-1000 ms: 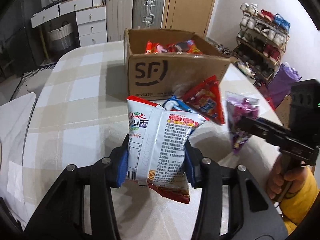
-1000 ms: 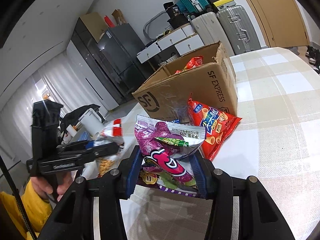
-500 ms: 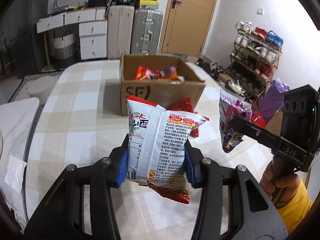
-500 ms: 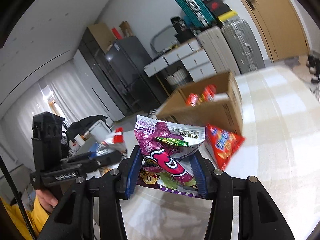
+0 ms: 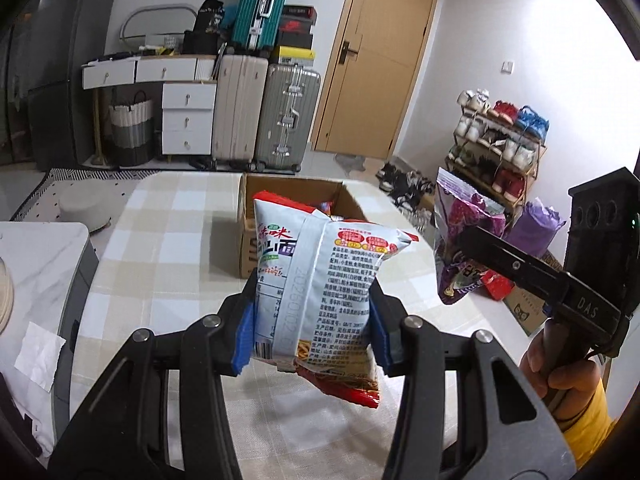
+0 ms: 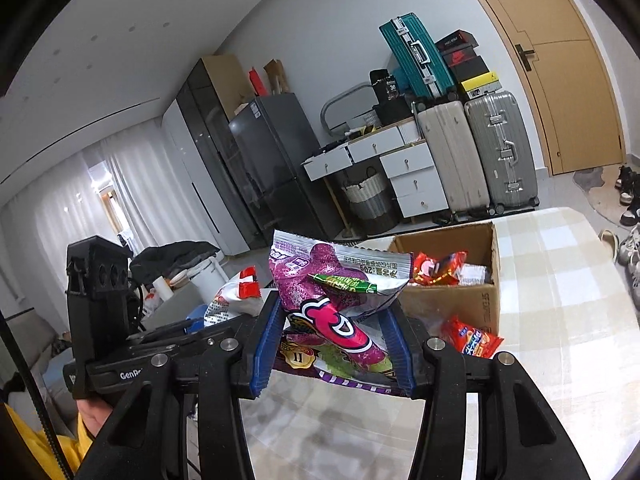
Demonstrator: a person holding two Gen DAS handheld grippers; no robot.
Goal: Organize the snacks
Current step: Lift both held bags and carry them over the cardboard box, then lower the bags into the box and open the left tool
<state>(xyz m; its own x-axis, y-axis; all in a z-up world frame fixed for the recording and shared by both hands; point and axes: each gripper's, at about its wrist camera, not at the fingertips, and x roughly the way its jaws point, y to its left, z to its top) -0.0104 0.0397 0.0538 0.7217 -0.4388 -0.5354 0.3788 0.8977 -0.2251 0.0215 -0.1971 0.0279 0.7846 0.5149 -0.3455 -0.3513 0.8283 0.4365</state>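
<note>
My left gripper (image 5: 312,332) is shut on a white and red noodle snack bag (image 5: 320,280) and holds it well above the checked table. My right gripper (image 6: 332,344) is shut on a purple snack bag (image 6: 336,304), which also shows in the left wrist view (image 5: 460,248) at the right. An open SF cardboard box (image 6: 452,304) with several snack packs inside stands on the table beyond both bags; in the left wrist view the box (image 5: 250,216) is partly hidden by the noodle bag. A red snack pack (image 6: 472,338) lies in front of the box.
The checked table (image 5: 168,248) runs to a rounded far edge. A white side cabinet (image 5: 36,280) stands at its left. Suitcases (image 5: 288,116), drawers and a door stand behind; a shoe rack (image 5: 500,140) is at the right.
Both grippers have risen and pulled back from the box with their bags, so the box looks smaller and lower. The grips have not changed.
</note>
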